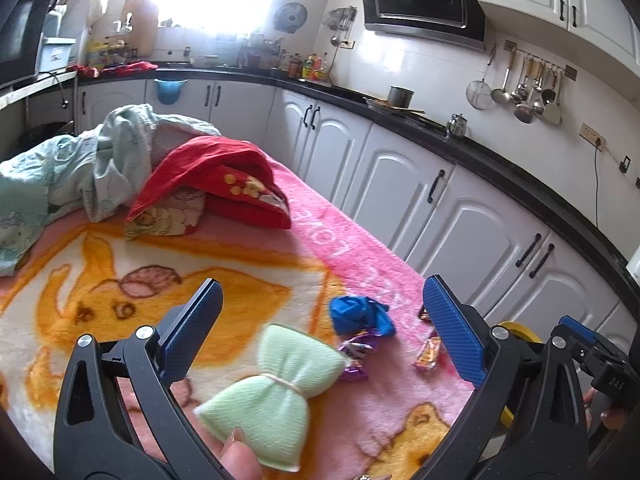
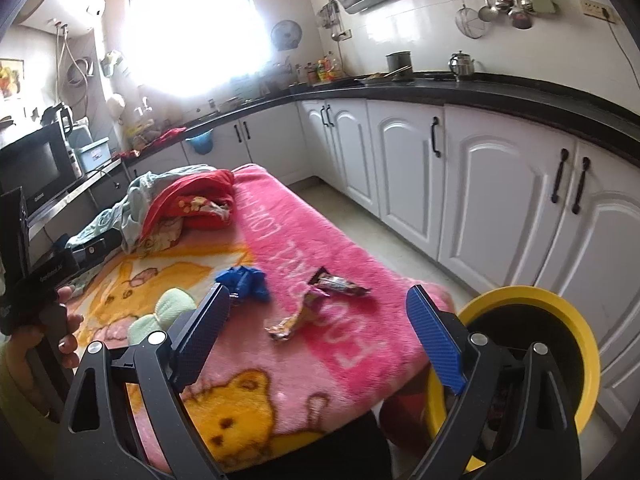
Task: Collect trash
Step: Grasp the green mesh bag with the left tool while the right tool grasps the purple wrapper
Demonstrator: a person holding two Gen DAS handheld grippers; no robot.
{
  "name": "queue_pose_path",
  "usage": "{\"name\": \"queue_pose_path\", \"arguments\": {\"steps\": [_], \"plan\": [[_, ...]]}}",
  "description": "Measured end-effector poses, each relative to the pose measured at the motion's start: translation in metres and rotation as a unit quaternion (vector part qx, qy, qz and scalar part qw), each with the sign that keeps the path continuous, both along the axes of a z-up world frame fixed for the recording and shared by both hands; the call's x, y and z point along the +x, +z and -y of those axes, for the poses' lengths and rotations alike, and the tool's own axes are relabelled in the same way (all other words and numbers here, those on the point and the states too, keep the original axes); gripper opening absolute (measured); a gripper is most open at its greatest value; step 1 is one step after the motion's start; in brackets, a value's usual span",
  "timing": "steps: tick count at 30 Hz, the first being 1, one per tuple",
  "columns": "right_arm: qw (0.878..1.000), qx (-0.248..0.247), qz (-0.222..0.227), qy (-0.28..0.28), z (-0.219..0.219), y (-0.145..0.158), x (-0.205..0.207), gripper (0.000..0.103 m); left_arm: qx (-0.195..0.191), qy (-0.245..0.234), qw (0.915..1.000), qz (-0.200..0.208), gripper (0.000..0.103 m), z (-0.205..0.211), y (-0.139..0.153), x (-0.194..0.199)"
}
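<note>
I see the blanket (image 2: 320,280) still littered: blue scrap (image 2: 244,282), two wrappers (image 2: 338,283) (image 2: 286,322) and a green pouch (image 1: 276,396). The yellow bin (image 2: 560,320) waits off its right edge. My left tool (image 1: 320,332) and right tool (image 2: 318,332) are both spread, holding nothing; little looks collected.

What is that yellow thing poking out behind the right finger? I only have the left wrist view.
Observer: A round yellow plastic bin with a dark inside, just off the near corner of the pink fleece blanket.
Operator: Does that finger hide anything on the blanket?
Observer: Yes, a dark shiny crumpled wrapper lies flat on the pink border, apart from the gold foil wrapper.
Operator: Is the right gripper carrying anything?
Observer: No. The right gripper has its blue-padded fingers spread wide, with nothing between them.
</note>
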State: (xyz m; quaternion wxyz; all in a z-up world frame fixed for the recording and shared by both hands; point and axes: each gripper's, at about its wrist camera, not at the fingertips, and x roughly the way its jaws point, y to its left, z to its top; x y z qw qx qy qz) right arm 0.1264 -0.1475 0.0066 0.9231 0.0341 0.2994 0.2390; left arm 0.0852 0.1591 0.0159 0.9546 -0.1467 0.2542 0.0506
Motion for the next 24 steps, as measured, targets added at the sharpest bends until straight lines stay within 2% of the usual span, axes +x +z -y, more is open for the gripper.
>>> {"name": "queue_pose_path", "arguments": {"steps": [10,18,24], "plan": [[0.999,-0.021,-0.021,0.032,-0.049,-0.017,0.009,0.087,0.002,-0.006,0.9992,-0.039,0.092,-0.024,-0.029,-0.003],[0.997,-0.055,-0.048,0.018,-0.068,-0.047,0.032,0.087,-0.017,-0.027,0.9967,-0.074,0.092,-0.028,-0.059,0.005],[0.995,-0.062,-0.073,0.006,-0.073,-0.068,0.051,0.087,-0.023,-0.052,0.9938,-0.095,0.092,-0.021,-0.074,0.012]]}}
